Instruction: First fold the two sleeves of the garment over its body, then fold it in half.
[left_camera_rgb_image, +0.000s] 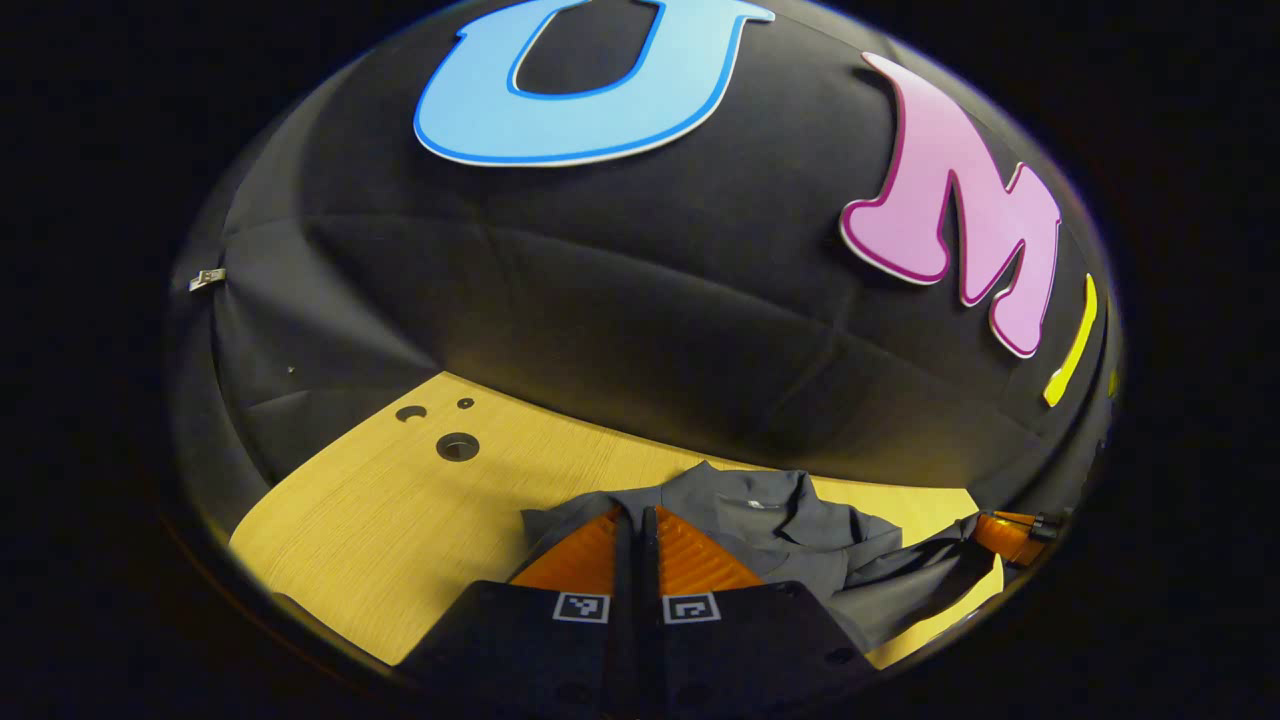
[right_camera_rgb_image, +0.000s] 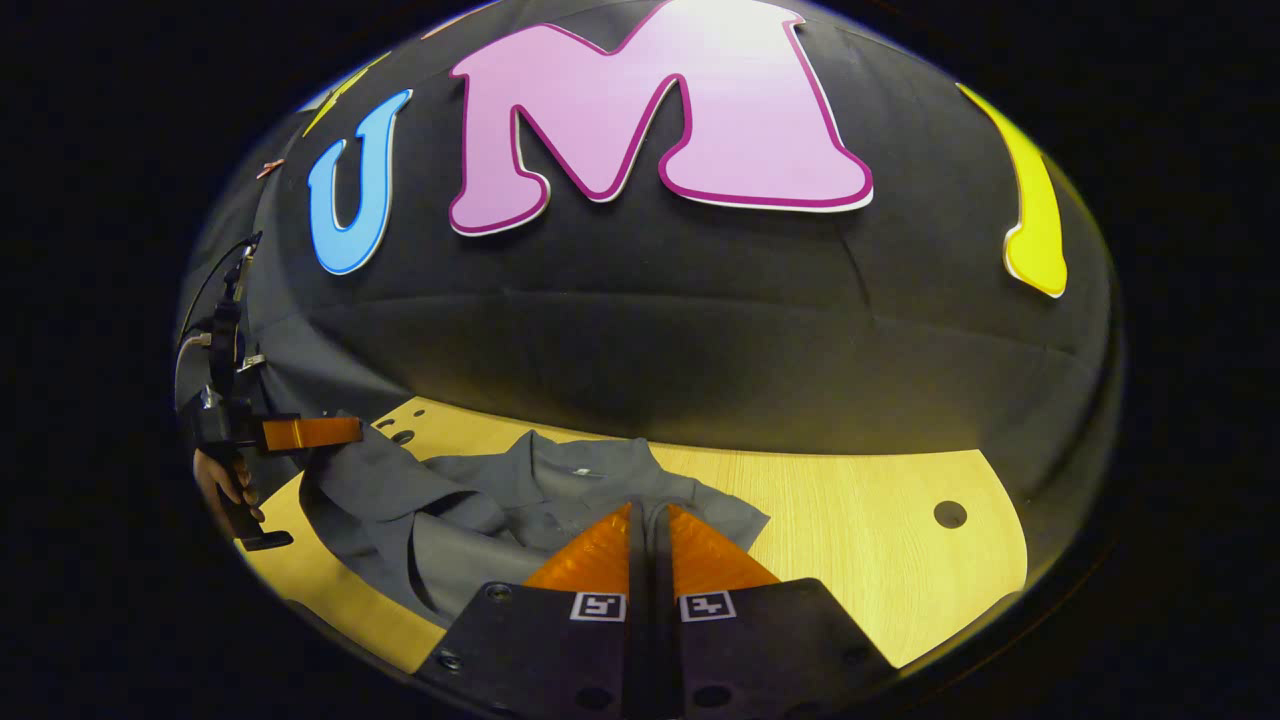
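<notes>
- A grey garment (right_camera_rgb_image: 520, 510) lies rumpled on the wooden tabletop (right_camera_rgb_image: 860, 560), collar toward the black cloth wall; in the left gripper view it (left_camera_rgb_image: 790, 530) sits toward the right part of the tabletop (left_camera_rgb_image: 400, 520).
- Left gripper (left_camera_rgb_image: 636, 520): its two fingers stand side by side with just a thin dark slit between them — the jaws are closed or nearly so. The tips lie against the garment's near edge, where the cloth bunches around them; whether a layer is pinched in the slit cannot be told here.
- In the right gripper view the left gripper (right_camera_rgb_image: 350, 432) is farther off at the left edge, raised above the tabletop, and a sleeve (right_camera_rgb_image: 360, 480) of the garment rises up to its tips, draping down from there onto the body. A hand (right_camera_rgb_image: 222, 482) grips its handle below.
- Right gripper (right_camera_rgb_image: 650, 518): fingers likewise almost together, only a narrow gap showing. The tips sit at the garment's body just below the collar — cloth overlaps them, but a real grip on it cannot be made out.
- In the left gripper view the right gripper (left_camera_rgb_image: 985, 532) shows at the far right edge, its end touching the garment's dark, lifted fold.
- Round holes (left_camera_rgb_image: 457, 446) are cut in the tabletop near the wall; another hole (right_camera_rgb_image: 949, 514) lies on the bare wood to the right of the garment.
</notes>
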